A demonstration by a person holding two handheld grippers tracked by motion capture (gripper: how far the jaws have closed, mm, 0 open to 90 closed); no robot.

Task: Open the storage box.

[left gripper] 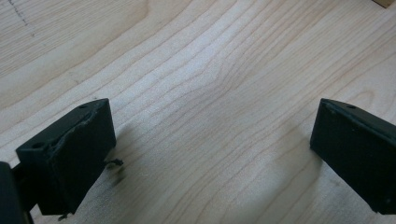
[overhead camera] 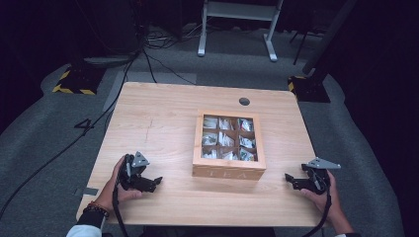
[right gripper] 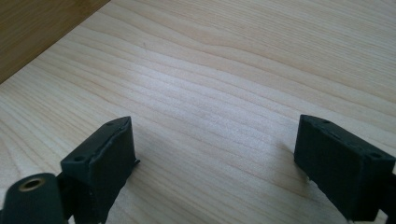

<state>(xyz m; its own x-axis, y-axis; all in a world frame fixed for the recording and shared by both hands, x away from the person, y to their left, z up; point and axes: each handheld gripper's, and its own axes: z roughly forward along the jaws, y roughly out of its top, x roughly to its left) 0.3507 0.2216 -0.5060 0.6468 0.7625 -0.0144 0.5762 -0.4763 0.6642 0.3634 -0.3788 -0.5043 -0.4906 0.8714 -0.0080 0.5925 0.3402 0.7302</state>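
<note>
the tea box sits right of centre on the counter, a light wooden box with a windowed lid. through the window nine compartments show in a three-by-three grid, each holding pale sachets; any print on them is too small to read. the front wall of the box, facing the bottom of the frame, carries the letters "tea" in a faint tone on the wood. the lid lies flat and shut on the box.

to the lower left of the box, well apart from it, the left tool rests low on the counter in a hand that enters from the bottom edge, its tips pointing toward the box. in the left gripper view its two black jaws stand wide at the lower corners of the frame with nothing but bare wood grain between them, and a corner of the box shows at the upper right edge. the pad on the left jaw looks frayed along its edge.

to the lower right of the box, near its front corner but not touching, the right tool lies in the other hand, tips pointing left toward the box. in the right gripper view its jaws also stand wide and empty over the counter, and the darker wood of the box wall fills the upper left corner.

near the far edge of the counter, above the box, there is a small round hole. on the grey floor at the left of the frame a dark mark like the figure "4" shows, with a black cable running by it.
</note>
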